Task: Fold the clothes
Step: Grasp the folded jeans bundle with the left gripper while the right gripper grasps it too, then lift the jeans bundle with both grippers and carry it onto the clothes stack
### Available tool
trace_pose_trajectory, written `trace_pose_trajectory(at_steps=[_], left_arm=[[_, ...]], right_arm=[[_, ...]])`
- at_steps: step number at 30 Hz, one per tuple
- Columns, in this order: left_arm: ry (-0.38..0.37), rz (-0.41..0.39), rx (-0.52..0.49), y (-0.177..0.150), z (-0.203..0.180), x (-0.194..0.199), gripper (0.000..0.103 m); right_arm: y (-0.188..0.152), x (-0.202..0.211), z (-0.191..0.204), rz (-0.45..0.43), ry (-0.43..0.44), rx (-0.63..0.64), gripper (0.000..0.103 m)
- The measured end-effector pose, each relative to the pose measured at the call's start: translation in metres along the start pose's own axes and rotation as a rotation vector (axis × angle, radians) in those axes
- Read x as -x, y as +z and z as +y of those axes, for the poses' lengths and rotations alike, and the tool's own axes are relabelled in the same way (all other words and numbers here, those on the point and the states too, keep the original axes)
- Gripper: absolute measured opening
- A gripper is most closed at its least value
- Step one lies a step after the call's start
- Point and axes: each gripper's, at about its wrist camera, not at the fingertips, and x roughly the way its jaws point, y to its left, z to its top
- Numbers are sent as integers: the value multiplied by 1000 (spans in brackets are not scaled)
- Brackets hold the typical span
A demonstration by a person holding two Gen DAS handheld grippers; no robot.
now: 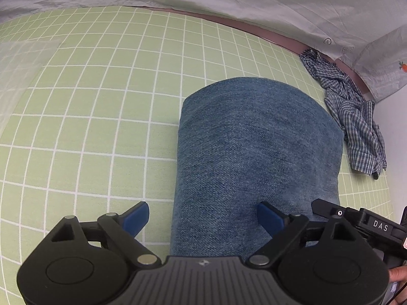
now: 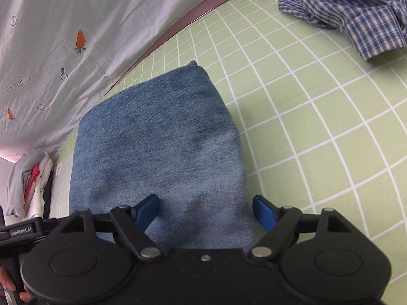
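Folded jeans (image 1: 257, 152) lie beneath both downward-tilted grippers, left gripper (image 1: 203, 218) and right gripper (image 2: 206, 212) spread, gripping nothing.

- Your folded jeans (image 1: 257, 152) run under the left gripper (image 1: 203, 218), so their near edge is hidden from you; the right wrist view hides it the same way.
- The checked shirt (image 2: 356, 10) is cut off by the top and right edges of the right wrist view.
- The heap of cloth (image 2: 28, 178) at far left is too small and crumpled to tell what garments it holds.
- Only fingertips of your hand (image 1: 398, 277) show, at the frame's edge.
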Motion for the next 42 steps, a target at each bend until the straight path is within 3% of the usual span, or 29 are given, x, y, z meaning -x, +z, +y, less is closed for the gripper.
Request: trace_pose_trajectory(at_steps=[9,13,18,20,21,23,25,26,35,42], left_arm=[[-41,51,-47,6,-4,-22,102],[-79,77,-27,8,-4,-32,102],[-100,44,-28,4,-10,-33,84],[-82,24,-43,2,-16,-28,74],[-64,12,-55,2,-21,-24,67],[-27,-15,-76,0,-29,-14,55],[-9,-48,-78,-2,-32,-1,46],[-4,-65,-70,-2,-33,7,45],[78,-155,4,3,-23,64,44],[122,-273,131,25,38,110,44]], right_arm=[[6,-9,7,13,34,10,90],[9,-18,23,22,2,73,102],[7,-27,47,29,-116,169,101],[8,-26,46,34,-114,156,97],[9,-25,48,34,-113,155,89],[7,-16,57,4,-132,199,68],[2,-4,69,-40,-136,277,35],[0,2,75,-53,-129,301,32],[6,27,111,-93,-24,318,27],[26,9,173,-93,82,466,27]])
